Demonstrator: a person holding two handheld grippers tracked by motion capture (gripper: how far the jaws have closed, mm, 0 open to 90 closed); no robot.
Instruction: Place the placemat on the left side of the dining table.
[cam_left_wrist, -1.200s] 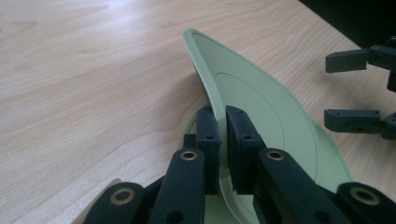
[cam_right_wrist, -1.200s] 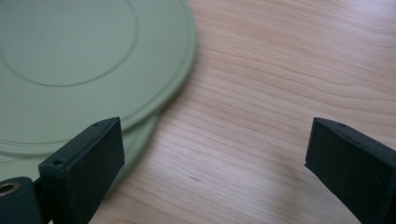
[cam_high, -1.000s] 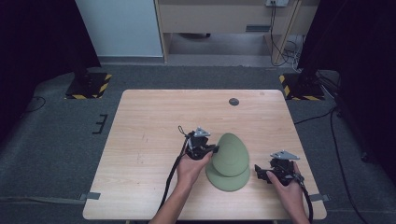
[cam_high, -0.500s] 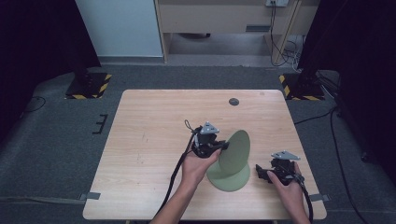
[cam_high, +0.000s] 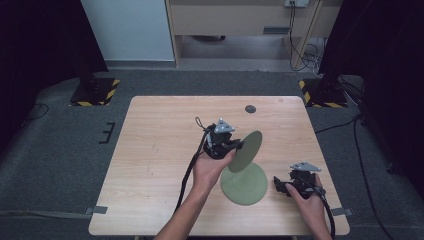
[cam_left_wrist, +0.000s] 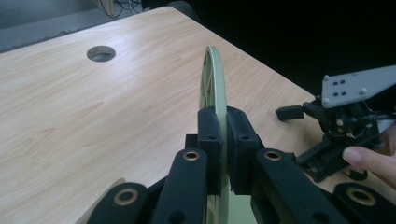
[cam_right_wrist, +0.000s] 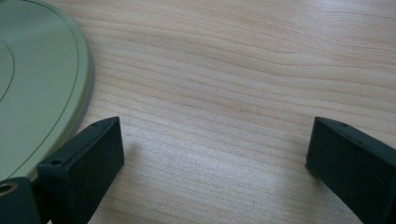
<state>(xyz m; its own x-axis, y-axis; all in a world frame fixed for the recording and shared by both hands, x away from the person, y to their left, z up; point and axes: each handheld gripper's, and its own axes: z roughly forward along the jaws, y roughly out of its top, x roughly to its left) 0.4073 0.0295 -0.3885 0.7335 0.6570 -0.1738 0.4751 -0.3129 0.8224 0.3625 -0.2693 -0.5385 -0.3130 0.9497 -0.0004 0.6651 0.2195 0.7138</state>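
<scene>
While left gripper is clamping rim of upper green plate, plate is now tilting on edge, lifted off lower green plate lying flat at table's 5 o'clock; separation succeeding; right gripper idling at 3 o'clock of lower plate, jaws spread, holding nothing.

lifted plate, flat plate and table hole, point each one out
lifted plate (cam_high: 246, 150), high view, middle of its tilted face
flat plate (cam_high: 244, 183), high view, centre of its top
table hole (cam_left_wrist: 101, 53), left gripper view, middle of the opening
</scene>
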